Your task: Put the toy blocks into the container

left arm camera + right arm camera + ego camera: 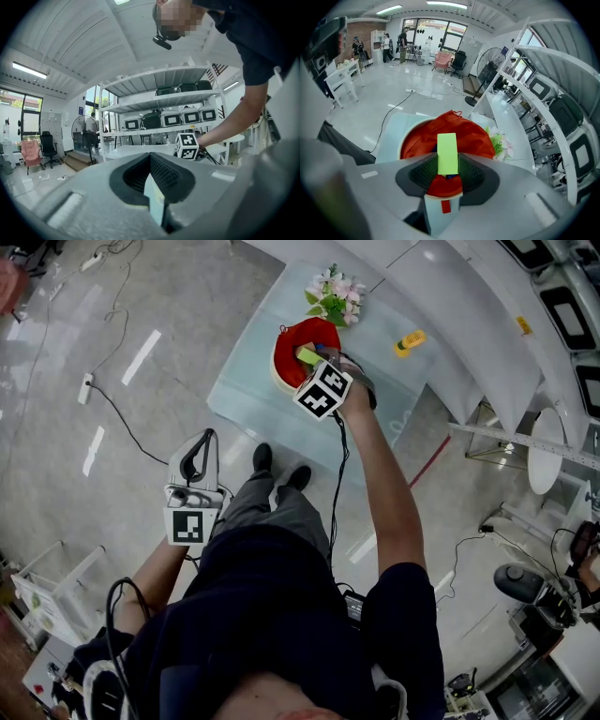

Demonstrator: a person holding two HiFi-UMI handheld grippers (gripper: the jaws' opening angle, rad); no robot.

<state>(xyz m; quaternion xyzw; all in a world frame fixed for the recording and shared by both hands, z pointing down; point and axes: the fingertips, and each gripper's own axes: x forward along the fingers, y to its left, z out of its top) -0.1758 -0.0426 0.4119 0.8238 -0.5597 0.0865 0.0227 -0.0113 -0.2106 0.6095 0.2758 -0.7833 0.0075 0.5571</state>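
Right now the lime-green rectangular toy block (pixel 447 153) is clamped in the right gripper (pixel 447 169), upper centre of the head view, poised above the round red fabric-lined container (pixel 417 139), seemingly for dropping. The left gripper (pixel 151 177), lower left, hangs closed and empty.

A low table (pixel 246 382) with a pale, glassy top stood on the glossy grey floor (pixel 141 296), close against a curved white counter (pixel 450 306). On it sat a round container (pixel 284 360) lined in red, and just beyond it, towards the far corner, a bunch of pink and white flowers (pixel 335 294). A small yellow toy (pixel 410 341) lay near the table's right edge, where the top met the counter.
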